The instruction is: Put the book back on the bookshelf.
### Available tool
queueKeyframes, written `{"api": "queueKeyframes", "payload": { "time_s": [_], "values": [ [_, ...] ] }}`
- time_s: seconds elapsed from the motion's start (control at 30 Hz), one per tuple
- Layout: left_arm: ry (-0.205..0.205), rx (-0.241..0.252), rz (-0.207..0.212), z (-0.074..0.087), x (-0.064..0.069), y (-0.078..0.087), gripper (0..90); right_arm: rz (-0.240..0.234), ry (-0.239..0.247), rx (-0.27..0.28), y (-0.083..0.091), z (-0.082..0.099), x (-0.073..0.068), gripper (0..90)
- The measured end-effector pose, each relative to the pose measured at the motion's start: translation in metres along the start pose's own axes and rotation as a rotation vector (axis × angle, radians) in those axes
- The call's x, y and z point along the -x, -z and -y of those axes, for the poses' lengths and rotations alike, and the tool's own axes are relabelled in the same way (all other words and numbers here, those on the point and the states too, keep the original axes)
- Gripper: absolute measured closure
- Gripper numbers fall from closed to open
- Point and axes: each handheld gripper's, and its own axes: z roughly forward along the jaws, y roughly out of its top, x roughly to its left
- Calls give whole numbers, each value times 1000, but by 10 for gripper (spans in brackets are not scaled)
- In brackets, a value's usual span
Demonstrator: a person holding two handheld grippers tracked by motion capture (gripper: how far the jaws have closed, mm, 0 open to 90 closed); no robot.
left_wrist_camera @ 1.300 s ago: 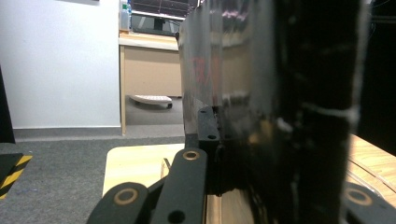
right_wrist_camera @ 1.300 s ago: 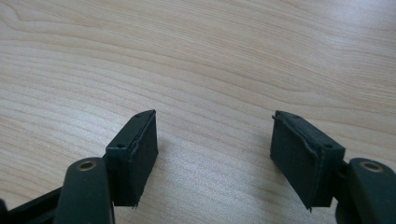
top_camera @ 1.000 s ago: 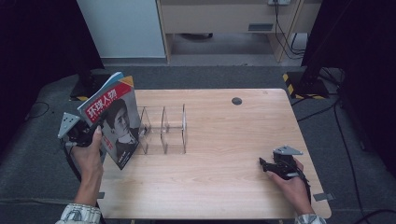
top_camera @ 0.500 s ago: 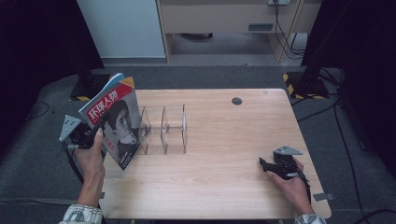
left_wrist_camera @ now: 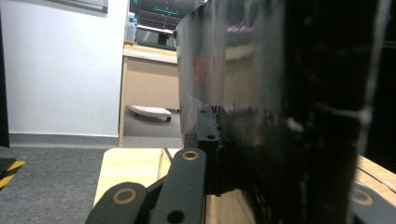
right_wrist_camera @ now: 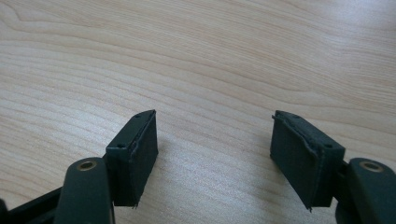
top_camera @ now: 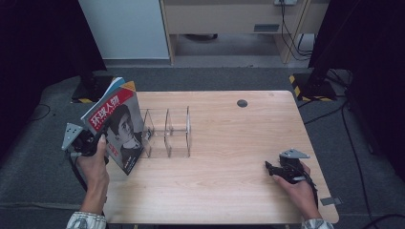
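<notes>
Two black jaws of the left gripper [top_camera: 90, 143] are clamped on a magazine [top_camera: 117, 126], held upright and tilted at the table's [top_camera: 229, 191] left edge. Its cover carries a red banner with white characters above a dark portrait; in the left gripper view its glossy face reads almost black. Just beside it stands a clear divider rack [top_camera: 167, 132]. Well apart, near the right edge, the right gripper [top_camera: 273, 168] rests low with jaws spread wide over bare wood.
</notes>
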Motion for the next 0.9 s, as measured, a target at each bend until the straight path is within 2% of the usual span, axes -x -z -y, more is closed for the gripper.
{"api": "queueKeyframes", "payload": {
  "time_s": [0.23, 0.53, 0.7, 0.9],
  "values": [
    [-18, -27, -9, 4, 4, 3, 843, 0, -1, 0, 0, 0, 0, 323],
    [-20, -42, -21, 6, 6, 3, 831, 0, 1, 0, 0, 0, 0, 323],
    [-58, -67, -53, 3, 13, 2, 780, -3, 5, -2, 1, 0, 1, 325],
    [-51, -76, -67, -1, 12, 1, 741, -3, 1, -1, 1, 0, 0, 324]
  ]
}}
